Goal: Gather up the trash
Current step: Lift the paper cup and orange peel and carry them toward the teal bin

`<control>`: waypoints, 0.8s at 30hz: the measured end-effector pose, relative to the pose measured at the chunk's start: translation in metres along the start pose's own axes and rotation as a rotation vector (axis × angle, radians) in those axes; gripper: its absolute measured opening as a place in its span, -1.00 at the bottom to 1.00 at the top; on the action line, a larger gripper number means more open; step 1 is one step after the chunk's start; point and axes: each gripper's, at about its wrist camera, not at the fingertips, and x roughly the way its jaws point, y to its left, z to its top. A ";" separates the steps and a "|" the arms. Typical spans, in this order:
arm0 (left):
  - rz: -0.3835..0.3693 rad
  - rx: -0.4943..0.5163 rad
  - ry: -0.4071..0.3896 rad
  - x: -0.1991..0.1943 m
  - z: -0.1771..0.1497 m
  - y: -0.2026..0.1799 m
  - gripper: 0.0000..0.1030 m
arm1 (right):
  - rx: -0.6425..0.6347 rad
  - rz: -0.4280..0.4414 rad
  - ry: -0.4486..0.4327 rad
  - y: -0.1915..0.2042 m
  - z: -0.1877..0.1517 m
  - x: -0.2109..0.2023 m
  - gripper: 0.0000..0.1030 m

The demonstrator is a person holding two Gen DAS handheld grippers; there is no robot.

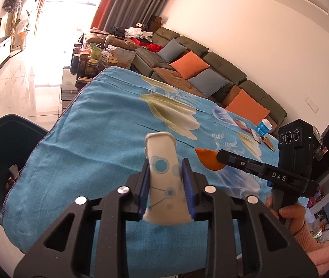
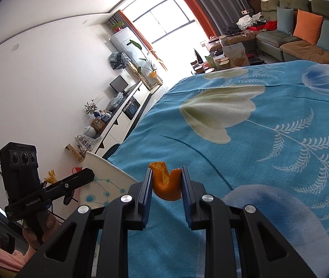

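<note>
My left gripper [image 1: 165, 170] is shut on a crushed white paper cup [image 1: 163, 162] with blue circles, held above the blue floral cloth [image 1: 109, 125] of the table. The cup also shows in the right wrist view [image 2: 104, 185]. My right gripper [image 2: 166, 180] is shut on a piece of orange peel [image 2: 166, 185], just above the cloth [image 2: 268, 139]. The peel [image 1: 207, 159] and right gripper also show in the left wrist view. A dark teal trash bin [image 1: 0, 143] stands by the table's left edge, with some scraps inside.
More trash lies at the table's far right: a blue-and-white cup [image 1: 264, 127] and several wrappers [image 1: 243, 125]. A sofa with cushions [image 1: 194, 67] runs behind the table. A cluttered coffee table [image 1: 92, 62] stands beyond the far end.
</note>
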 end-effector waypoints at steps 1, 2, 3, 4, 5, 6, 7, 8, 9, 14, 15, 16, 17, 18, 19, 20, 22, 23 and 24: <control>0.001 -0.002 0.000 0.000 -0.001 0.001 -0.49 | 0.000 0.003 0.001 0.000 0.000 0.001 -0.57; 0.000 -0.005 0.002 -0.001 -0.002 0.003 -0.49 | -0.002 0.001 0.003 0.001 0.001 0.002 -0.57; -0.002 -0.008 0.004 -0.001 -0.002 0.004 -0.49 | -0.002 -0.001 0.005 0.001 0.001 0.004 -0.57; -0.007 -0.011 0.008 0.000 -0.003 0.006 -0.49 | -0.001 0.000 0.007 0.001 0.001 0.004 -0.57; -0.014 -0.014 0.013 0.000 -0.004 0.008 -0.48 | -0.001 -0.001 0.008 0.002 0.000 0.005 -0.57; -0.014 -0.016 0.016 0.000 -0.004 0.009 -0.47 | -0.003 -0.004 0.010 0.002 0.000 0.006 -0.57; -0.012 -0.016 0.020 0.002 -0.004 0.009 -0.47 | -0.003 -0.005 0.010 0.003 0.000 0.006 -0.57; -0.007 -0.015 0.029 0.003 -0.005 0.010 -0.46 | -0.001 -0.005 0.011 0.002 -0.001 0.006 -0.57; -0.004 -0.015 0.036 0.005 -0.006 0.011 -0.45 | -0.001 -0.005 0.012 0.002 -0.001 0.006 -0.57; 0.003 0.001 0.053 0.009 -0.009 0.009 -0.42 | 0.000 -0.008 0.020 0.001 -0.003 0.007 -0.57; 0.006 0.002 0.050 0.009 -0.009 0.008 -0.42 | 0.001 -0.008 0.020 0.002 -0.003 0.006 -0.57; 0.012 0.004 0.048 0.008 -0.009 0.008 -0.42 | -0.002 -0.007 0.020 0.003 -0.003 0.006 -0.57; 0.021 0.008 0.044 0.008 -0.009 0.008 -0.42 | -0.003 -0.004 0.019 0.004 -0.003 0.007 -0.57; 0.028 0.012 0.040 0.007 -0.009 0.007 -0.42 | -0.005 -0.001 0.019 0.005 -0.003 0.007 -0.57; 0.030 0.016 0.037 0.005 -0.008 0.007 -0.43 | -0.009 0.001 0.019 0.007 -0.003 0.007 -0.57; 0.032 0.020 0.030 0.002 -0.008 0.006 -0.43 | -0.013 0.003 0.019 0.008 -0.003 0.007 -0.57; 0.043 0.028 0.017 -0.002 -0.007 0.005 -0.43 | -0.016 0.010 0.020 0.011 -0.002 0.008 -0.57; 0.050 0.032 0.011 -0.004 -0.006 0.005 -0.43 | -0.019 0.013 0.020 0.013 -0.002 0.008 -0.57; 0.058 0.037 0.002 -0.008 -0.005 0.005 -0.43 | -0.022 0.015 0.020 0.014 -0.002 0.008 -0.57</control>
